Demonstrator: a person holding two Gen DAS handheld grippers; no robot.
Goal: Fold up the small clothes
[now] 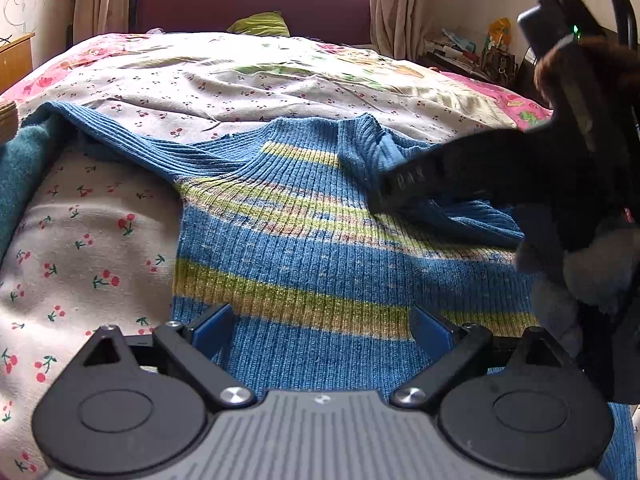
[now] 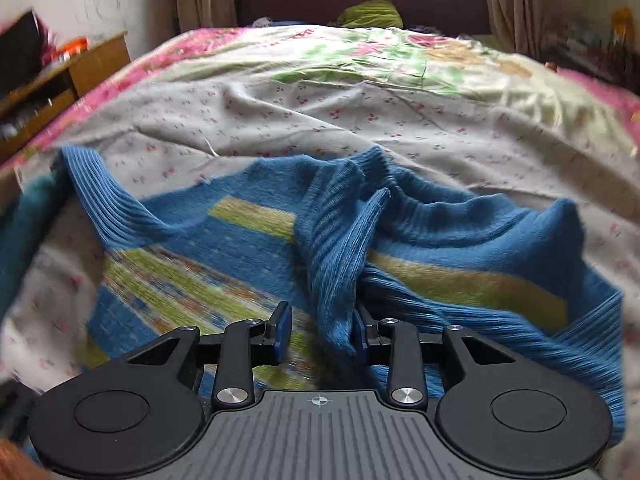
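Observation:
A blue knitted sweater point(image 1: 304, 248) with green and yellow stripes lies on the bed. One sleeve stretches to the far left point(image 1: 120, 136). My left gripper point(image 1: 322, 330) is open and low over the sweater's lower body, empty. My right gripper point(image 2: 322, 334) is partly open with the folded-over right sleeve point(image 2: 340, 248) draped between its jaws; the sleeve hangs against the right finger. The right gripper also shows in the left wrist view point(image 1: 404, 192) at the sweater's right shoulder.
The bed has a white cherry-print sheet point(image 1: 92, 248) and a pink floral quilt point(image 1: 520, 104) behind. A teal garment point(image 1: 20, 176) lies at the left edge. A dark red headboard point(image 1: 256, 4), a wooden cabinet point(image 2: 60, 80) left and a cluttered stand point(image 1: 472, 56) right.

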